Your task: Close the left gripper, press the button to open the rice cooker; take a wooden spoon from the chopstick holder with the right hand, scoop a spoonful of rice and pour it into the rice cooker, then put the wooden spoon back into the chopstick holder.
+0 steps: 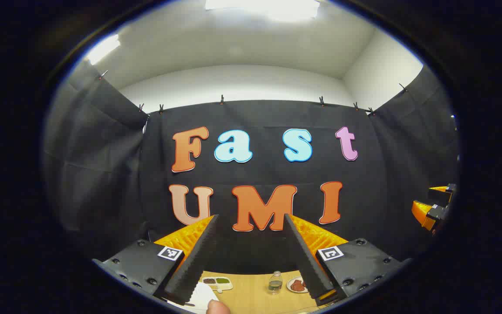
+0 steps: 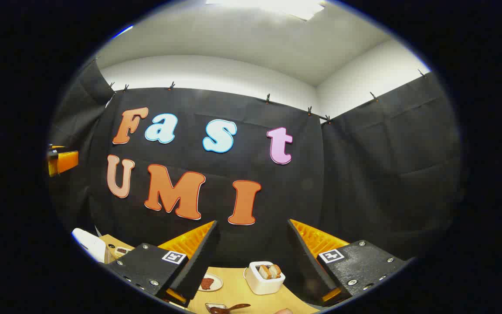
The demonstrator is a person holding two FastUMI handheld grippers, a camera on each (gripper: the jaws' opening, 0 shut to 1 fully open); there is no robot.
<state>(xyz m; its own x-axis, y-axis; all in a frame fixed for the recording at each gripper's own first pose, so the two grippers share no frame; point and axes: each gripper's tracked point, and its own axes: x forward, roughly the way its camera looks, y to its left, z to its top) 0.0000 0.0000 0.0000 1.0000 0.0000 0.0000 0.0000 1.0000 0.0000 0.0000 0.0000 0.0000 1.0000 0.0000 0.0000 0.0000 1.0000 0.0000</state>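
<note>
In the left gripper view the left claw was held high and level, pointing at the booth's black wall, its two fingers spread wide with nothing between them. Below and between the fingers ran a strip of wooden tabletop. On it stood a small clear bottle, upright, with a plate of something reddish just to its right and a pale divided dish of dark and green bits to its left. A white rounded body, probably the rice cooker, sat at the bottom edge just beside the left finger, cut off by the rim; whether its lid was up or down could not be told. A fingertip poked in at the very bottom. At the far right edge part of the right claw hung in the air.

In the right gripper view the right claw was likewise raised and gaping, gripping nothing. Between its fingers sat a white holder with two pale rounded tops sticking out. Nearer the camera a wooden spoon lay with its bowl in a small dish of dark stuff. A plate lay near the left finger. The white cooker showed at the far left, well apart from the holder.
</note>
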